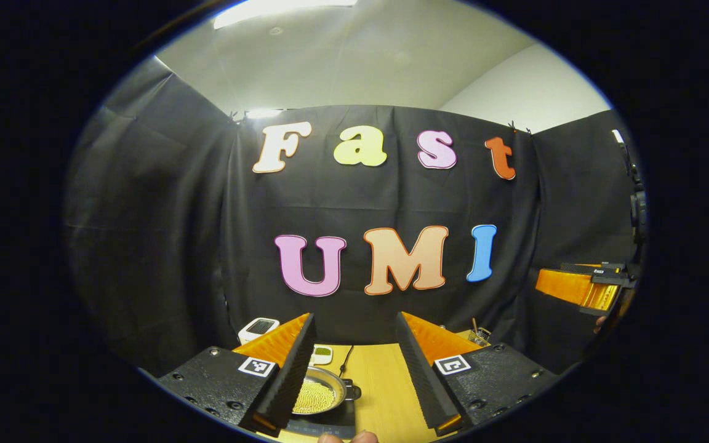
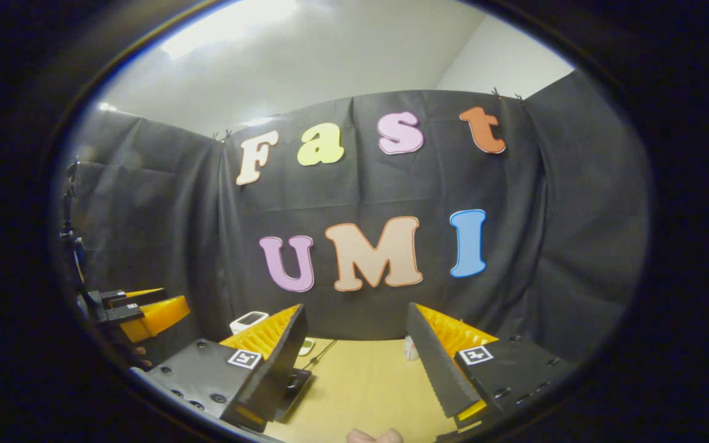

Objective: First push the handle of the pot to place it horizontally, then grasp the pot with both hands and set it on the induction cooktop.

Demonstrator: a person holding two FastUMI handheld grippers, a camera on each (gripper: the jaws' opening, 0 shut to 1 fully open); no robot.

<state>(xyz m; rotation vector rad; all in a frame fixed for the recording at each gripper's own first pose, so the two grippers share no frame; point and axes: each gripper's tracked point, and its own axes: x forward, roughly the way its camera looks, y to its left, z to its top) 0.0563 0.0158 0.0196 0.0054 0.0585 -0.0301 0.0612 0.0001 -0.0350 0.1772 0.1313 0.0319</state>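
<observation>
1. Black cloth walls close off the booth on all sides, and a pale wooden surface runs along the bottom of both gripper views.
2. On that surface sits a small round metal pot holding pale yellow grains, with a short dark handle at its right side. It appears to rest on a flat dark slab that is probably the induction cooktop, so the placing step may already be done; the view is too partial to be sure.
3. A white boxy device stands near the back wall, and a thin dark cable trails across the surface behind the pot.
4. The left tool is raised above the surface with its fingers spread wide, holding nothing. The pot lies low between them, close by the left finger and partly hidden behind it, not touching.
5. The right tool is likewise spread wide and empty. A dark object, perhaps the cooktop's edge, peeks out beside its left finger.
6. Judged from its look, the pot is rigid and smooth, likely slippery on its metal wall and moderately heavy. The loose grains would spill if it tilted.
7. The safest holds are probably the handle on one side and the rim opposite, keeping it level.
</observation>
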